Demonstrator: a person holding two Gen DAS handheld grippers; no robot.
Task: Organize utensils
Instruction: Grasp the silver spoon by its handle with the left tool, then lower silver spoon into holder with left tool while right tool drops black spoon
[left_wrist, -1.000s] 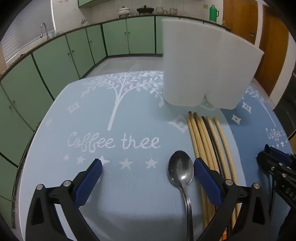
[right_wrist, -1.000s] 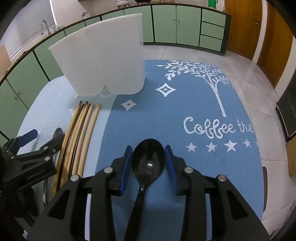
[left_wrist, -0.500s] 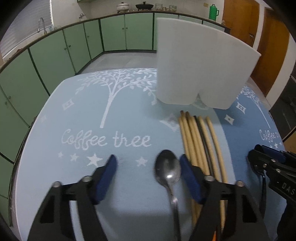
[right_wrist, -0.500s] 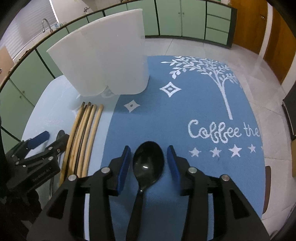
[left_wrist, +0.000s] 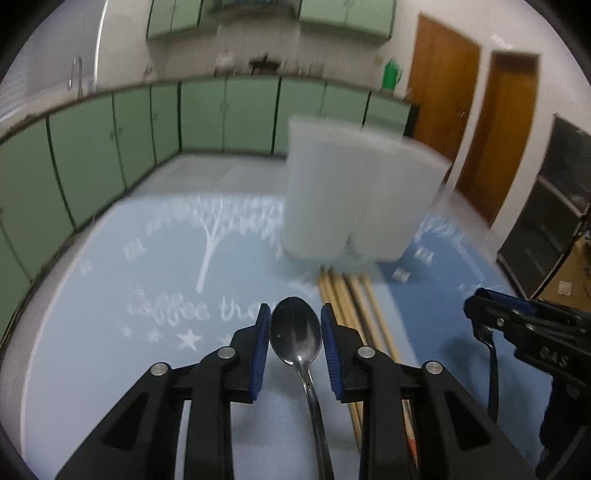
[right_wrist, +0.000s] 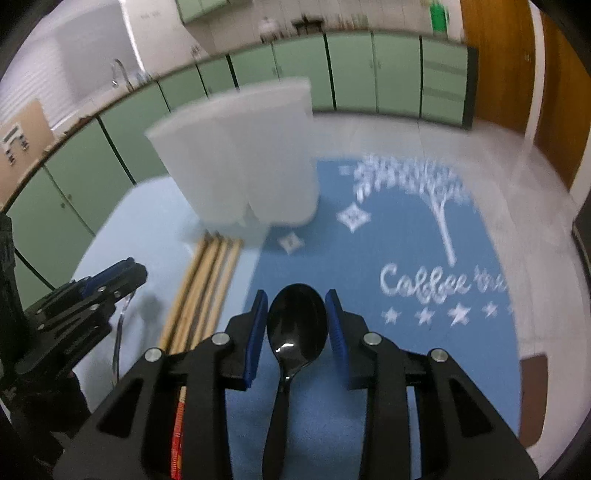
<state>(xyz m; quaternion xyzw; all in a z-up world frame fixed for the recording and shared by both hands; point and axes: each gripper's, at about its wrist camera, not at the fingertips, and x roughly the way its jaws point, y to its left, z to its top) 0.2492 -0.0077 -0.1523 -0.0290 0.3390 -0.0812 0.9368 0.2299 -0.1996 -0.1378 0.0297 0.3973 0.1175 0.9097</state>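
Note:
My left gripper (left_wrist: 295, 339) is shut on a metal spoon (left_wrist: 297, 338), bowl forward, lifted above the blue mat. My right gripper (right_wrist: 297, 325) is shut on a black plastic spoon (right_wrist: 297, 325), also lifted. A white two-compartment utensil holder (left_wrist: 354, 195) stands upright ahead on the table; it also shows in the right wrist view (right_wrist: 243, 155). Several wooden chopsticks (left_wrist: 351, 299) lie on the mat in front of it, between the two grippers, also seen in the right wrist view (right_wrist: 207, 284). Each gripper shows at the edge of the other's view.
Two blue "Coffee tree" mats (right_wrist: 424, 258) cover the round table. Green cabinets (left_wrist: 110, 140) run along the far wall, wooden doors (left_wrist: 509, 129) at the right. A red-tipped item (right_wrist: 177, 435) lies under my right gripper's left finger.
My left gripper closed on the metal spoon and lifted it. Both grippers rose and tilted up, so the holder now sits lower and farther in view. The frames are motion-blurred.

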